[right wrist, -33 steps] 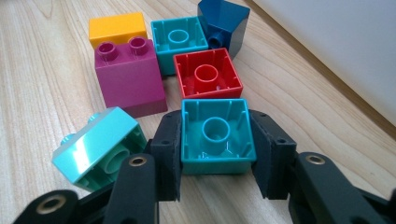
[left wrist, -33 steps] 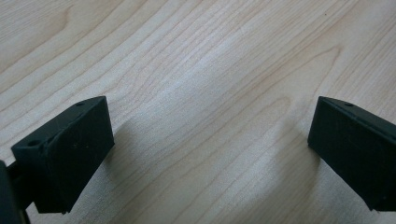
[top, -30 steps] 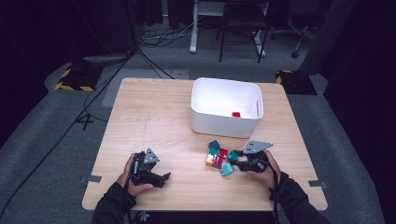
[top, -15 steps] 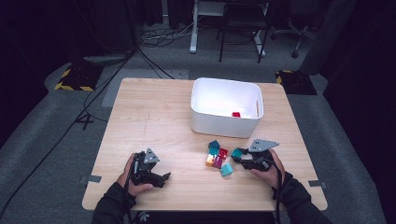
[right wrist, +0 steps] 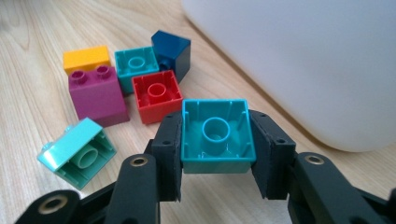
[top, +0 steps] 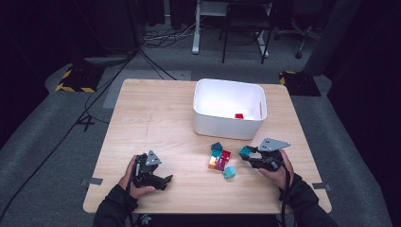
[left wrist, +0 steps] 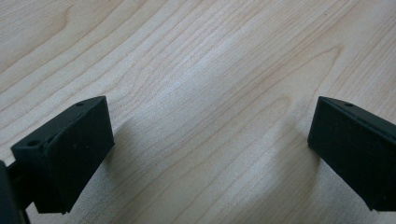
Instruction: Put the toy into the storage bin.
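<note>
My right gripper [right wrist: 215,142] is shut on a teal brick [right wrist: 216,135], its hollow underside facing the camera, lifted a little off the wood. In the high view that right gripper [top: 247,153] sits right of the brick pile, the teal brick [top: 245,151] at its tip. On the table lie a mint brick [right wrist: 77,152], a purple brick [right wrist: 97,96], an orange brick [right wrist: 87,58], a red brick [right wrist: 156,94], a second teal brick [right wrist: 137,64] and a dark blue brick [right wrist: 172,52]. My left gripper [left wrist: 210,149] stands open over bare wood, at the front left [top: 163,181].
A white bin [top: 230,109] stands at the back right of the wooden table [top: 156,123] with a small red brick [top: 239,116] inside; its wall [right wrist: 299,60] rises just right of the pile. Chairs and cables lie on the floor beyond the table.
My right gripper has pulled slightly right, away from the pile, carrying the teal brick. The left gripper has stayed put.
</note>
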`<state>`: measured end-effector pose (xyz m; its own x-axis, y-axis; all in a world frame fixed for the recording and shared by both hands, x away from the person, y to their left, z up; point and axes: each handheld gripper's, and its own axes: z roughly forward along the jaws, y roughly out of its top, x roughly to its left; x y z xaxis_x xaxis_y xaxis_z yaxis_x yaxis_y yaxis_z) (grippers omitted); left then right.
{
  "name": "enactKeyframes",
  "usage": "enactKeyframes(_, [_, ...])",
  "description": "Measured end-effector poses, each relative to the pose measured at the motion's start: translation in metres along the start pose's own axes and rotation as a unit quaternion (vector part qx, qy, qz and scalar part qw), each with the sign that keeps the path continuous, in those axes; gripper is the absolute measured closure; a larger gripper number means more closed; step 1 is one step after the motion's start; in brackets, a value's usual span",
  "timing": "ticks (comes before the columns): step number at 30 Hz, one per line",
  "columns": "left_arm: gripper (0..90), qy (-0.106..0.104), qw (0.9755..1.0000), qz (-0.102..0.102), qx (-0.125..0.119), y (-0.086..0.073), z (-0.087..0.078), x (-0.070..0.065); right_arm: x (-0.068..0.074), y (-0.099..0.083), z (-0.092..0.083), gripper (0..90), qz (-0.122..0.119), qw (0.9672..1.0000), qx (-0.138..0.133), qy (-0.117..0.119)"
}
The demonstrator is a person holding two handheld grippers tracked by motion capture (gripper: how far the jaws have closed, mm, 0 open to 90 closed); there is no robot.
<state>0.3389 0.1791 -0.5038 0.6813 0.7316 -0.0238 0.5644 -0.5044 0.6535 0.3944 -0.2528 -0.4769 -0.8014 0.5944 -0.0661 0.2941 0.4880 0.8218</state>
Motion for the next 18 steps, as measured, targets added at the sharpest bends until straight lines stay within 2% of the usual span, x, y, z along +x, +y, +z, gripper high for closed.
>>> enactKeyframes(14, [0.3,0.001,1.0000,-0.001,0.000,0.000,0.000,0.000,-0.014,0.010,-0.023,59.2,0.005,0.9993,-0.030,-0.023])
enactKeyframes(18, [0.4,0.001,1.0000,0.000,0.000,0.000,0.000,0.000,-0.017,0.020,-0.032,59.2,0.006,0.9986,-0.044,-0.028])
